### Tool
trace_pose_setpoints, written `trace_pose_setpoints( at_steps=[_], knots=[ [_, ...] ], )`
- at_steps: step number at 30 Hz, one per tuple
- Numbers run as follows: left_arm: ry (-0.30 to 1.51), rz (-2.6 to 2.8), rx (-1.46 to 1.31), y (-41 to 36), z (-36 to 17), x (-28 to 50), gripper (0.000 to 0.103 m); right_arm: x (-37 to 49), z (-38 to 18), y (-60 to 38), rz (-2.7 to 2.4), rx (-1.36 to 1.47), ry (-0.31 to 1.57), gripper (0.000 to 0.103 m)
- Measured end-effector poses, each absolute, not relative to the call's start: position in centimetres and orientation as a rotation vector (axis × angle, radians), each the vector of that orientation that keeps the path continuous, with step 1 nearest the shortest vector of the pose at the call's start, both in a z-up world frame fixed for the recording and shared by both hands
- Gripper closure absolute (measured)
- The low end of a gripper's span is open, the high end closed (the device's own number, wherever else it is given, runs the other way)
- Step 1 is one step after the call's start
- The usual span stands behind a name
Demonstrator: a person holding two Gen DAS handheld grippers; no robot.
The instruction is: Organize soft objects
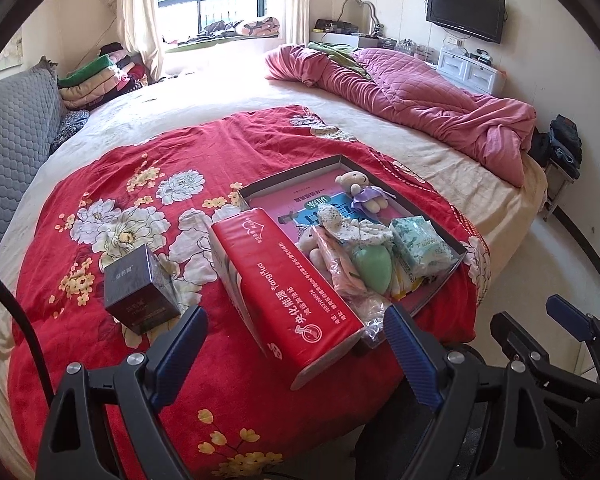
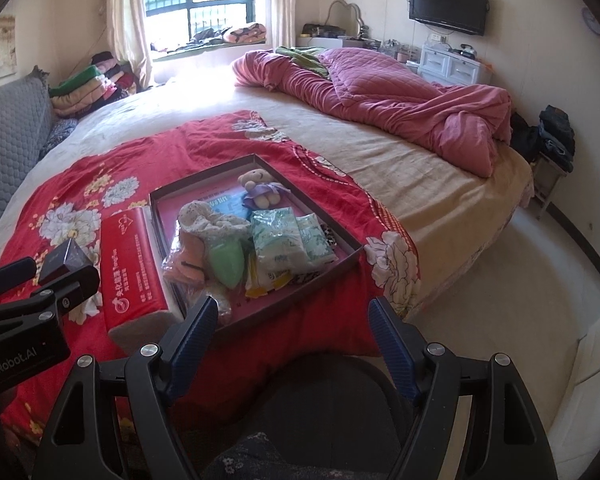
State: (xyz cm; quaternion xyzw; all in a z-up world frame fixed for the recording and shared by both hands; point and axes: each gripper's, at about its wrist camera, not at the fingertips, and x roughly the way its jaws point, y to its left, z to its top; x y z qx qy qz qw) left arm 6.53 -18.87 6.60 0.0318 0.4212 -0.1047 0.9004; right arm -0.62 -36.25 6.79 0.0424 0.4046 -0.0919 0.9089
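Covering the bed (image 1: 228, 92), red floral blanket (image 1: 140, 152)

Pink printed book (image 1: 284, 206) lining shallow dark cardboard tray (image 1: 432, 300): title mostly covered by soft items. Small white plush toy (image 1: 314, 246) half buried beside red rectangular tissue pack (image 1: 288, 292). Dresser clutter (image 2: 396, 46) too small to identify.

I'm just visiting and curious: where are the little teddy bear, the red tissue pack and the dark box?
Teddy bear (image 1: 360, 190), left wrist view, on its purple dress.
Red tissue pack (image 1: 284, 292), left wrist view, middle of its printed top.
Dark box (image 1: 140, 292), left wrist view, its front face.
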Motion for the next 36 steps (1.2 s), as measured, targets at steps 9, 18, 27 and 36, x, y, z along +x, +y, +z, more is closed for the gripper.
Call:
trace_pose_setpoints(
  at_steps=[9,18,27,36],
  knots=[
    [0.884,-0.206,0.061,-18.4,6.4,6.2,0.014,-1.5,7.2,-35.7,-0.172,0.072,0.822,0.024],
    [0.906,-0.192,0.066,-17.9,5.7,6.2,0.014,-1.5,7.4,-35.3,-0.153,0.062,0.816,0.024],
    [0.908,-0.193,0.071,-17.9,5.6,6.2,0.014,-1.4,7.3,-35.3,-0.146,0.08,0.817,0.024],
    [0.92,-0.244,0.059,-18.4,4.9,6.2,0.014,-1.4,7.0,-35.5,-0.143,0.093,0.823,0.024]
  ],
)
